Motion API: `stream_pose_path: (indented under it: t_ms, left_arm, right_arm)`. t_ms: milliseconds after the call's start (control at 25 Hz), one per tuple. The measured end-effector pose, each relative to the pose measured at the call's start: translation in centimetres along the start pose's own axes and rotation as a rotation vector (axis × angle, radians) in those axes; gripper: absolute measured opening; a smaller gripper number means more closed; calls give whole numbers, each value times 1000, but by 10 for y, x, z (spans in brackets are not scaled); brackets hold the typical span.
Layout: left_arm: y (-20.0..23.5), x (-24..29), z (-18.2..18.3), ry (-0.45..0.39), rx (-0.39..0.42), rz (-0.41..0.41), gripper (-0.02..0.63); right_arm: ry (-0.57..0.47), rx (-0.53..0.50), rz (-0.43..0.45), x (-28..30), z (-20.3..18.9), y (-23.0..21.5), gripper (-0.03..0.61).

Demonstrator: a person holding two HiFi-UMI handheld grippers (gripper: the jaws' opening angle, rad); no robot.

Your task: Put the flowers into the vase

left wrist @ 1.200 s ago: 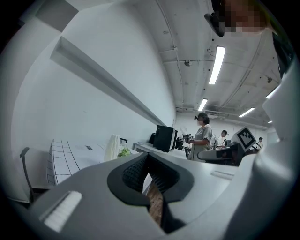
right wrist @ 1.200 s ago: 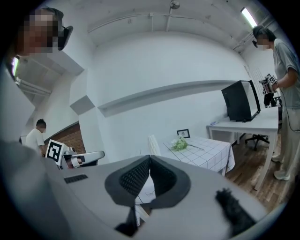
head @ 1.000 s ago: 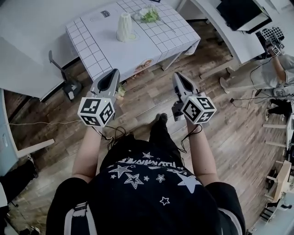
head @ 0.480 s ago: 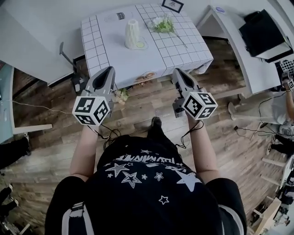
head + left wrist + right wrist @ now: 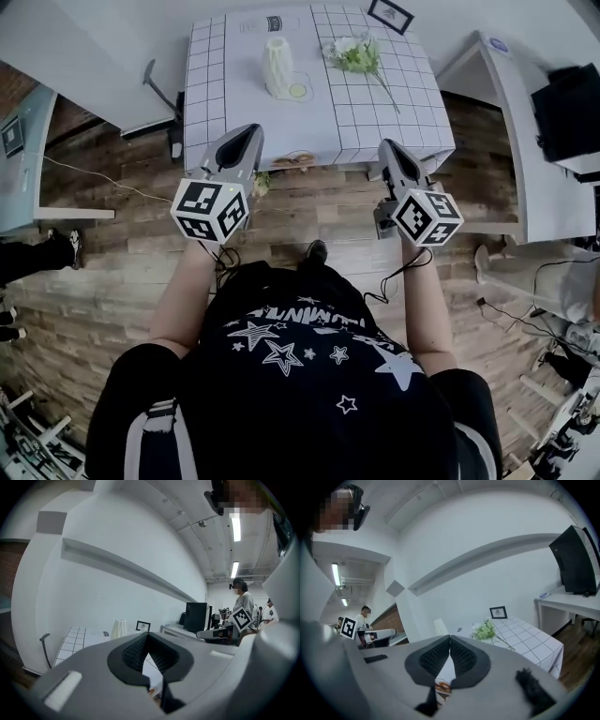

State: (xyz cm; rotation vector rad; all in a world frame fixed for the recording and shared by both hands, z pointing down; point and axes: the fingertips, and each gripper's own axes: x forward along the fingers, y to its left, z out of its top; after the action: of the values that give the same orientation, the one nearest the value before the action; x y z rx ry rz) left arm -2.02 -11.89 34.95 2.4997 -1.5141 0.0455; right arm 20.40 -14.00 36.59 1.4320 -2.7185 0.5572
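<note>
**Clerk:** Item one, the flowers [image 5: 356, 54]. Where are they?

**Keeper:** Lying flat on the checked bench [image 5: 309, 122], in its far right part. The blooms are at the far end. The stem runs toward the near right edge, so the long axis slants down toward the right claw [image 5: 391, 148].

**Clerk:** Item two, the vase [image 5: 276, 67].

**Keeper:** White and ribbed, standing upright to the left of the flowers and apart from them. It lies roughly in line with the left claw [image 5: 247, 134].

**Clerk:** State of the claws?

**Keeper:** Both have their jaws together with nothing between them. Each is held about level at the bench's near edge, with the wooden floor [image 5: 309, 211] below. The flowers and the vase are well ahead of both.

**Clerk:** Which hand is nearer the flowers?

**Keeper:** The right, I judge. The stem end is the part closest to it, so a reach forward and a little inward would meet the stem crosswise.

**Clerk:** Do the views differ?

**Keeper:** The right gripper view shows the flowers [image 5: 483, 631] just right of its closed claw [image 5: 449, 651], with the vase [image 5: 440, 626] to the left and a picture frame [image 5: 498, 612] behind. The left gripper view shows the vase [image 5: 119, 629] and the frame [image 5: 143, 626] above its closed claw [image 5: 146, 648], but no flowers. Only the head view shows the stem's full line.
</note>
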Motion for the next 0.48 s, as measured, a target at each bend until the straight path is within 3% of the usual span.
stream_pose_path:
  t_ms: [480]
  left_arm:
    - [-27, 8, -5, 17, 32, 120, 8]
  right_arm:
    - [20, 18, 133, 14, 3, -27, 11]
